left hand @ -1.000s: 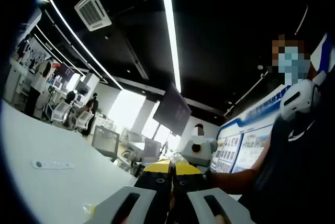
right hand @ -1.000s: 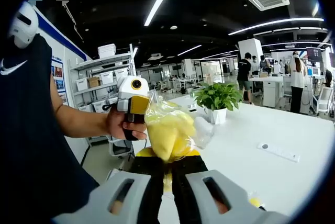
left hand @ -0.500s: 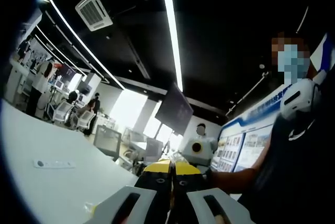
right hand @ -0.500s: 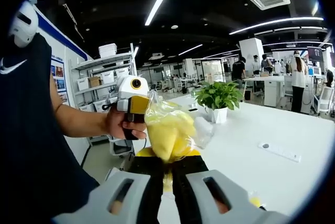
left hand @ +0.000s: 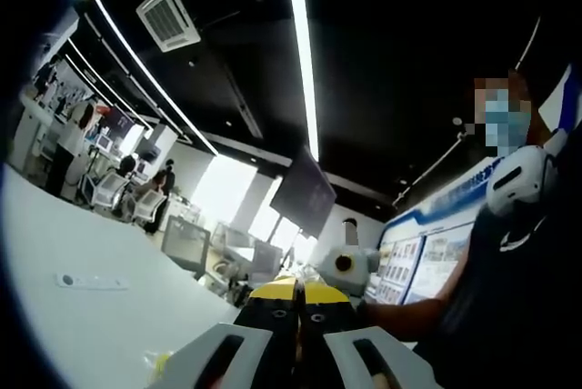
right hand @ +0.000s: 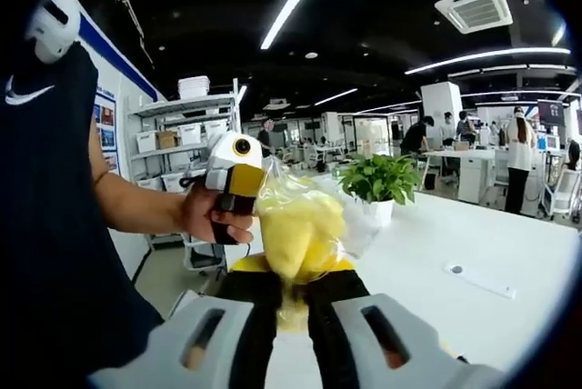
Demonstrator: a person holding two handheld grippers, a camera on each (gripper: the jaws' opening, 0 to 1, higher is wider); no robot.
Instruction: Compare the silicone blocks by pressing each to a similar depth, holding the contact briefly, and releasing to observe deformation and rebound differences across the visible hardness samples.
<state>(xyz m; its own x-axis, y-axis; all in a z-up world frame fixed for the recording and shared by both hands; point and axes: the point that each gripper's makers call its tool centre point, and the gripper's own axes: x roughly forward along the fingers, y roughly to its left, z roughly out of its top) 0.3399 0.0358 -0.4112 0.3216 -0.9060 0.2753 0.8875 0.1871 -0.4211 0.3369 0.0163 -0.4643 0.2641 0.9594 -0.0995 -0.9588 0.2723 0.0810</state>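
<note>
Right claw point(right hand: 293, 291) clenched on a clear bag point(right hand: 300, 216) of yellow blocks, block count unclear, left claw point(left hand: 297, 309) pressed closed, potted plant point(right hand: 380, 185) on white bench point(right hand: 509, 244).

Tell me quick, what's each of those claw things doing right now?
Left gripper: shut, jaws pressed together; what they pinch cannot be told.
Right gripper: shut on the yellow bag.

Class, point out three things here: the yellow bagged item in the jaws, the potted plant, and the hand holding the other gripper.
Yellow bagged item point(right hand: 297, 233), right gripper view, middle of the bag.
Potted plant point(right hand: 384, 179), right gripper view, its leaves.
Hand point(right hand: 211, 214), right gripper view, knuckles around the handle.
</note>
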